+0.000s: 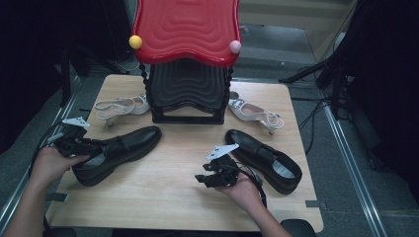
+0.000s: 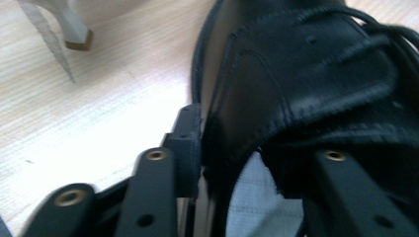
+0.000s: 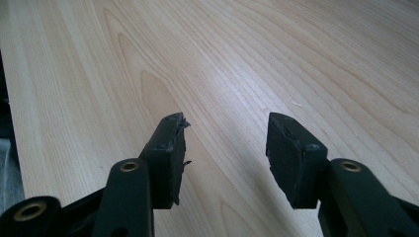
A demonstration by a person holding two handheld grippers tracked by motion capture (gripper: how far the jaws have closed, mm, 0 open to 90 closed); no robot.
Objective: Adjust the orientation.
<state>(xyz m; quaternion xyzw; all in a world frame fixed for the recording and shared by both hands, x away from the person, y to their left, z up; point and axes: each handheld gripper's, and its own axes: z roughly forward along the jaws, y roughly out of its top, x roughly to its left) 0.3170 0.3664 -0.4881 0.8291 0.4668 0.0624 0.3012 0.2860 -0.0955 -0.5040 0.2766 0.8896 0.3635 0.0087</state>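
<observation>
One glossy black lace-up shoe (image 1: pixel 116 152) lies sideways.

No readable text, label, brand or number anywhere in view.

black shoe (image 1: pixel 116 153), white heels (image 1: pixel 121 106), red rack top (image 1: pixel 187 27)

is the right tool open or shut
Open: the right tool has bare light wooden tabletop showing between its two black pads, which hold nothing.
</observation>
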